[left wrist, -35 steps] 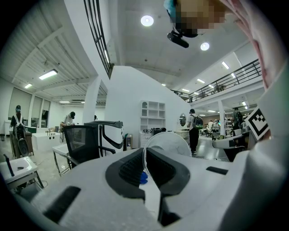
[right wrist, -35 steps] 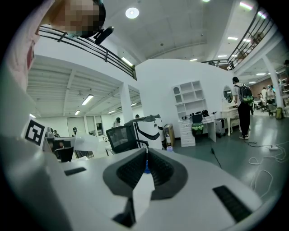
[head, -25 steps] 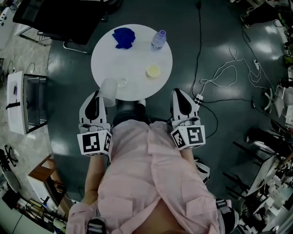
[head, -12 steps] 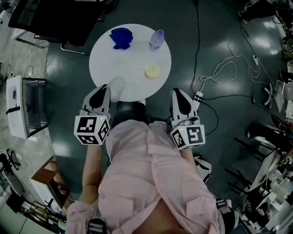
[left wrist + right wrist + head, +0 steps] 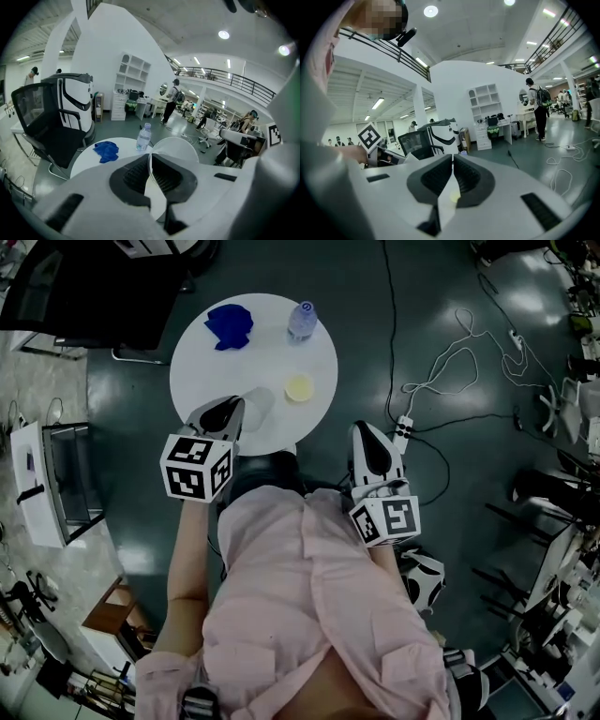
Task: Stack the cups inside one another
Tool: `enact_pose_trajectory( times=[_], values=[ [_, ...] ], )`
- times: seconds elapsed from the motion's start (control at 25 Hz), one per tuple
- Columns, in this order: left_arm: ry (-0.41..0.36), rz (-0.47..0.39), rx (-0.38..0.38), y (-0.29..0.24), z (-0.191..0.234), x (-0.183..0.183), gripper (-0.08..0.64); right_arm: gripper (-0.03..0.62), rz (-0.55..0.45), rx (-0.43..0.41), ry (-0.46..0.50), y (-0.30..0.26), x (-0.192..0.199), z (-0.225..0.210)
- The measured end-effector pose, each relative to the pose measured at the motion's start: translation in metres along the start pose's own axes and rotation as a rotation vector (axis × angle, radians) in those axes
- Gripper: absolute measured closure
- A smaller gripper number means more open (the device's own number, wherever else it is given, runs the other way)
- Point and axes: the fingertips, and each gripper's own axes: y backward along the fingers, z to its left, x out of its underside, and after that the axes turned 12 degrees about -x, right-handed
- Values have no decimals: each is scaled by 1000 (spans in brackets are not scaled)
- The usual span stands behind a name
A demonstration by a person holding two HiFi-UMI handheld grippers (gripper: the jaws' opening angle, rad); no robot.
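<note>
The clear cup (image 5: 178, 149) was in the left gripper (image 5: 228, 415), whose jaws were pinched nearly together on the cup's thin wall at the rim, one pad inside and one outside. It hung just above the near-left edge of the round white table (image 5: 272, 352), apparently not resting on it. In the left gripper view its round outline faced partly toward the camera, so its long axis looked tipped rather than upright. Which end was uppermost I could not tell for certain.

The yellow cup (image 5: 299, 387) stood alone toward the near-right part of the table and showed as a plain circle from above, so it was probably upright with its mouth up. From the held cup it lay to the right and slightly farther from the person, near but not touching. That offset was what the coming move turned on. By my judgement the clear cup would have to travel rightward, be brought upright so the two axes lined up, and then drop straight in or over.

The right gripper (image 5: 369, 433) hung off the table beyond its near-right edge. Its jaws were closed together on nothing, and a yellow spot that may be the yellow cup showed through the gap below them. The left gripper, already over the table, was the nearer one.

At the far edge a water bottle (image 5: 300, 321) stood and a blue cloth (image 5: 228, 324) lay to its left, both well apart from either cup.
</note>
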Motion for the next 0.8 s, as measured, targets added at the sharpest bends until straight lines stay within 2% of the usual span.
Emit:
enact_pose_trajectory(
  times=[0.36,0.56,0.8],
  values=[
    [-67,150,53,-54,-14,8,531,560,-9,61,-13,9,-3,-20],
    [-122,221,48,-81,-17,17,529,560,-7,91,-21,14,-4,-31],
    [-147,295,69,-108,-28,28,531,560,-11,122,-41,20,-4,-42]
  ],
)
